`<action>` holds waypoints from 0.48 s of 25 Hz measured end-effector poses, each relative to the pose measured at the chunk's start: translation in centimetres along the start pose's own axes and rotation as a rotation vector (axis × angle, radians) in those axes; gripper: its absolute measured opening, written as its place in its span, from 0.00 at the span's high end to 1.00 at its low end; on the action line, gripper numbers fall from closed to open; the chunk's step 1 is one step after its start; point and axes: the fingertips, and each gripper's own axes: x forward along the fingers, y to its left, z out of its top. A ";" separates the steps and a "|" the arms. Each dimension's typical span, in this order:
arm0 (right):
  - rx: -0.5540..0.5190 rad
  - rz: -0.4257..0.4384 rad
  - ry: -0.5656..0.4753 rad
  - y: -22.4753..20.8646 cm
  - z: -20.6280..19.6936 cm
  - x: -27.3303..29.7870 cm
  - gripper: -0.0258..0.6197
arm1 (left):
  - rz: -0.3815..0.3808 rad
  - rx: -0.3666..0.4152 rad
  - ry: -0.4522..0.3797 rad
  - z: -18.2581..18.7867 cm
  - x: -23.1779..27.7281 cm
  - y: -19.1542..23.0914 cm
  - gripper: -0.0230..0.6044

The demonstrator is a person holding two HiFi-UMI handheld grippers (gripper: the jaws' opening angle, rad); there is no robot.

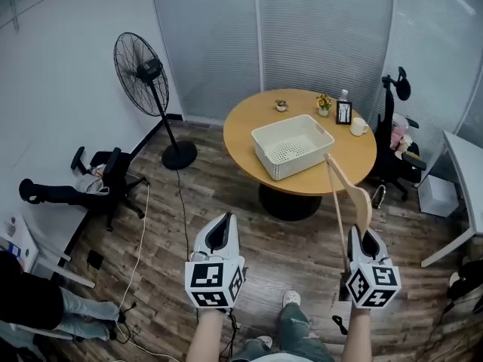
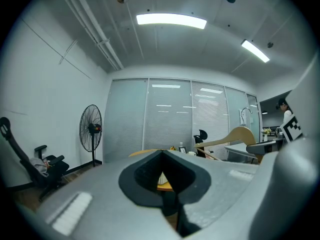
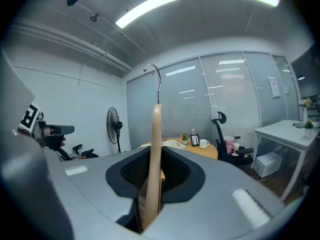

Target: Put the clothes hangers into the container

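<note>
Hanger (image 3: 156, 149) of pale wood rides edge-on in the right claw (image 1: 367, 241), which is clenched on one end of it, well short of the white container (image 1: 302, 163) on the round desk (image 1: 245, 119). Stiff, light and smooth, it would likely swing less gripped nearer the neck. The left claw (image 1: 220, 231) looks closed and empty.

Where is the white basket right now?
In the head view the white basket sits on the round wooden table, left of the white mug and beyond the tip of the wooden hanger.
</note>
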 end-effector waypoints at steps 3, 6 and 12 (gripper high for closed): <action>0.001 0.025 -0.004 -1.1 1.1 3.5 0.83 | 0.027 0.003 -0.002 0.6 2.7 0.3 0.96; 0.001 0.051 -0.002 -2.3 2.4 6.8 0.83 | 0.055 0.004 -0.007 1.4 5.5 0.4 0.96; -0.010 0.103 -0.012 -4.8 4.8 13.3 0.83 | 0.103 0.006 -0.020 2.8 11.5 0.2 0.96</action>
